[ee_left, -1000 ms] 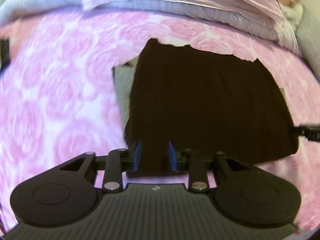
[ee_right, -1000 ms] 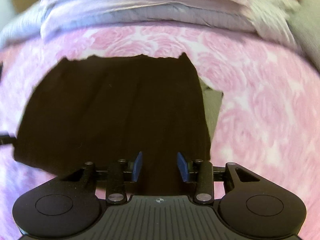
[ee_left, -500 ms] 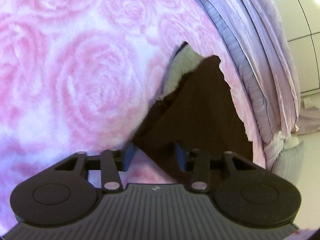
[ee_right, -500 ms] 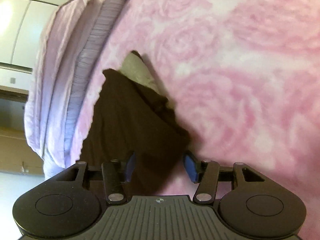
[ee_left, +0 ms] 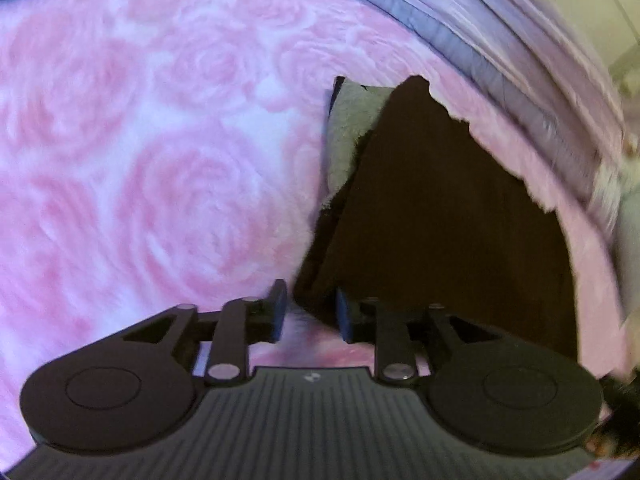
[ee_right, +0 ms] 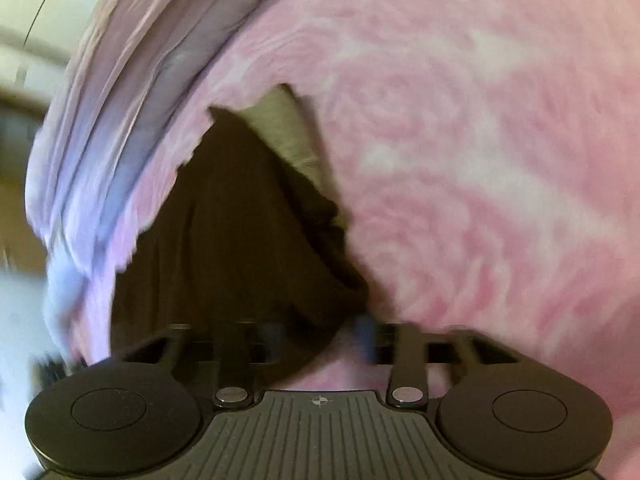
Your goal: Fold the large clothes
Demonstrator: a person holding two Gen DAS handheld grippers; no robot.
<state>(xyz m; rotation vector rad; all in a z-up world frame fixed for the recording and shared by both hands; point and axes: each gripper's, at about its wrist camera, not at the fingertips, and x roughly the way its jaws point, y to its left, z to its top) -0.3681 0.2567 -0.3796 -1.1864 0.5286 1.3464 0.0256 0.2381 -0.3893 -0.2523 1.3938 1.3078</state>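
The left tool (ee_left: 308,312) stands narrow, its 2 blue pads astride the near corner of the dark garment (ee_left: 440,220) — whether they pinch it, I cannot tell. The right tool (ee_right: 320,336) is blurred, its jaws opening, the garment's other near corner between them. The garment lies folded on the pink rose-print bed cover (ee_left: 140,160), stretching toward 12 o'clock — a pale lining (ee_left: 348,132) peeks out at its far corner. Lilac bedding (ee_right: 120,100) is piled beyond.
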